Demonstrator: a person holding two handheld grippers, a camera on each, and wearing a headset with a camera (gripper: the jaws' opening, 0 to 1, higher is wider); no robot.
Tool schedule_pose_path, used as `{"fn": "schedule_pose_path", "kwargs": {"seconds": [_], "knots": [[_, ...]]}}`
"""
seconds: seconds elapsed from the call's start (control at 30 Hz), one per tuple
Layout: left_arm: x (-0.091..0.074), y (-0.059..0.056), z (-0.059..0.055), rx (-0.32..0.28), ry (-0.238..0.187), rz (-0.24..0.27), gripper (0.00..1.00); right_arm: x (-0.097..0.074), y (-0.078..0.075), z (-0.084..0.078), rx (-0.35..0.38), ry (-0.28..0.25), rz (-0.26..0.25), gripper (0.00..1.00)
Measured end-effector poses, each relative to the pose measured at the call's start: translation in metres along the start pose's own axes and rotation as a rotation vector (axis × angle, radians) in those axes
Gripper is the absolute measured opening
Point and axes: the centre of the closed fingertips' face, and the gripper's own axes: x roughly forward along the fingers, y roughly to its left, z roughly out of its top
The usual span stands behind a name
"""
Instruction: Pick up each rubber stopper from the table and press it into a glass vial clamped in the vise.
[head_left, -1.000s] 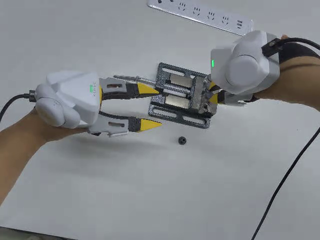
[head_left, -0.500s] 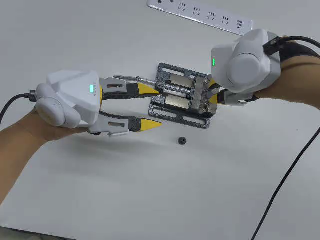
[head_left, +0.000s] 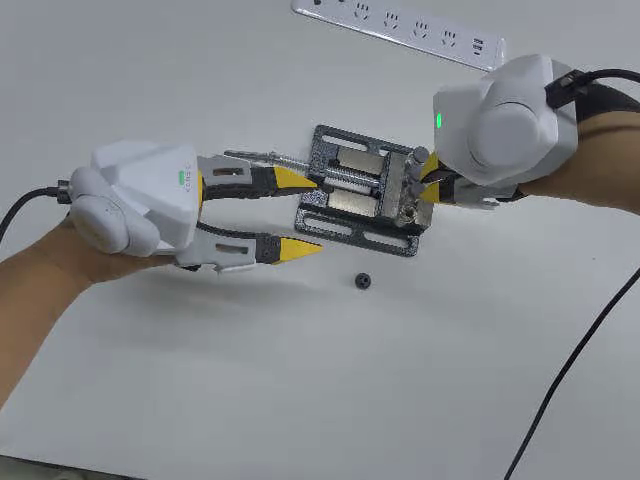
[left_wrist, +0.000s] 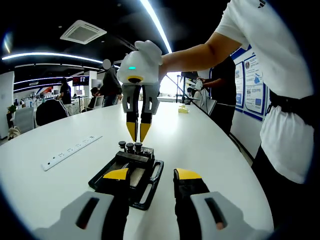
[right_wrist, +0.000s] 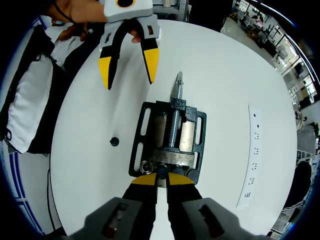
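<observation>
Left tongs (head_left: 300, 212) hang with jaws wide apart and empty, tips just short of the screw end of the vise (head_left: 345, 228), which sits toward the tabletop's far edge. One rubber stopper (head_left: 363, 282) lies loose just on its near side. Right tongs (head_left: 430, 186), jaws drawn together with nothing visible between them, hover right over the glass vials (left_wrist: 130, 147) clamped in the vise. Seating looks to be the step in hand. Next, open tongs must drop to the loose stopper and pinch it squarely.
</observation>
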Motion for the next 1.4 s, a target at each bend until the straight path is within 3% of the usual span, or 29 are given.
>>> {"fn": "schedule_pose_path", "kwargs": {"seconds": [0.77,1.4], "knots": [[0.0014,0.0018,-0.0007,0.000,0.002,0.010,0.32,0.0047,-0.0007,0.0001,-0.012,-0.004,0.004,0.04],[0.0036,0.0043,-0.0001,0.003,0.002,0.013,0.32,0.0049,0.0000,0.0013,-0.031,0.023,0.017,0.04]]}}
